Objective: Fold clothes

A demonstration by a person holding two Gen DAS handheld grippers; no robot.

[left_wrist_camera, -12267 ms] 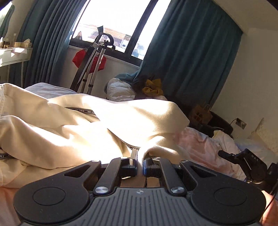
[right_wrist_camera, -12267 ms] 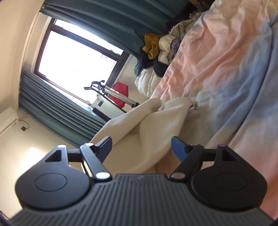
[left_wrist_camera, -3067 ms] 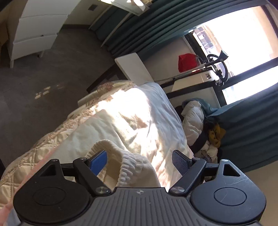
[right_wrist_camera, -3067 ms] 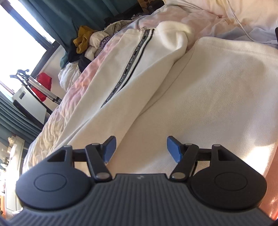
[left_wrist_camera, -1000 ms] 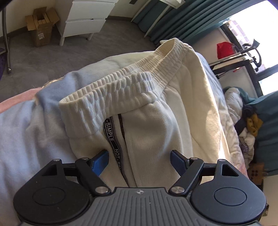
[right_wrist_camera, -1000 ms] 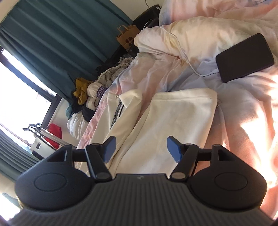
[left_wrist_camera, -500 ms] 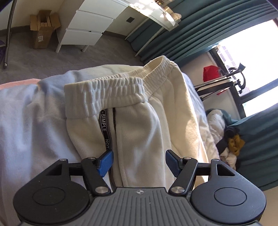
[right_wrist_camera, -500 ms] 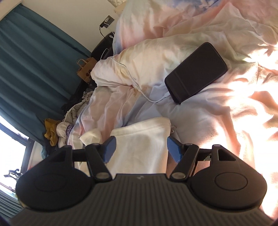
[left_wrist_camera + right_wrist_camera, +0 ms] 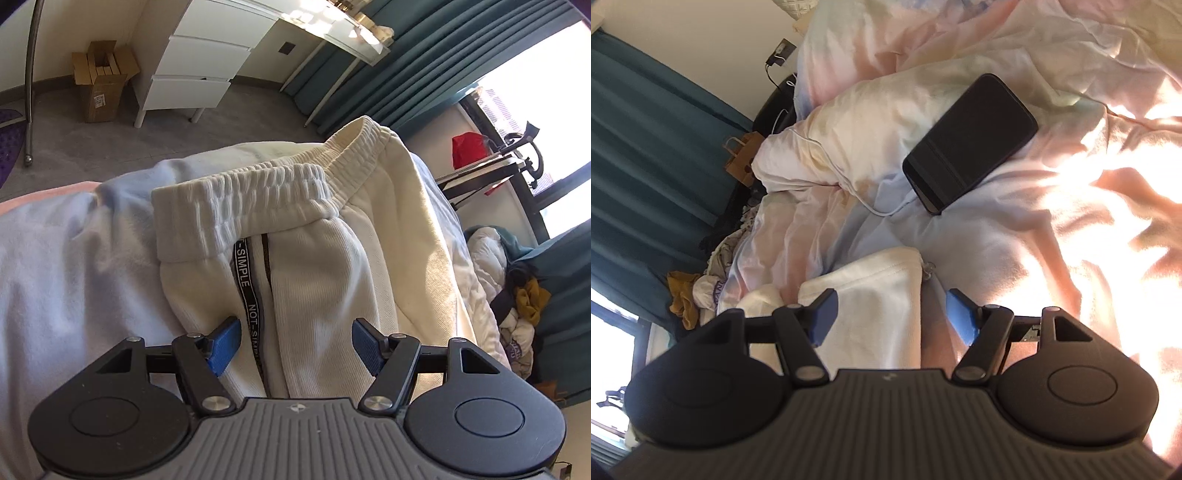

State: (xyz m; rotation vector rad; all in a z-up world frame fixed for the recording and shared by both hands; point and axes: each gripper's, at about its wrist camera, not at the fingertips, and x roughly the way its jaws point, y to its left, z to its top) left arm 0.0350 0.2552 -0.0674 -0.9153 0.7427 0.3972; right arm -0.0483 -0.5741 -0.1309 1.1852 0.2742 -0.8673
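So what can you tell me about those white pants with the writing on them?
The cream sweatpants look soft and ribbed, like thick fleece. They have a gathered elastic waistband and a black side stripe reading NOT-SIMPLE in white letters. They lie folded lengthwise on the pastel bedding, waistband toward the floor side, partly sunlit. The open left gripper straddles the fabric without pinching it.

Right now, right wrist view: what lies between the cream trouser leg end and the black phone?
Only rumpled pastel bedsheet separates the cream trouser leg end from the black phone; a thin white cable trails off the phone's lower end. Right wrist view.
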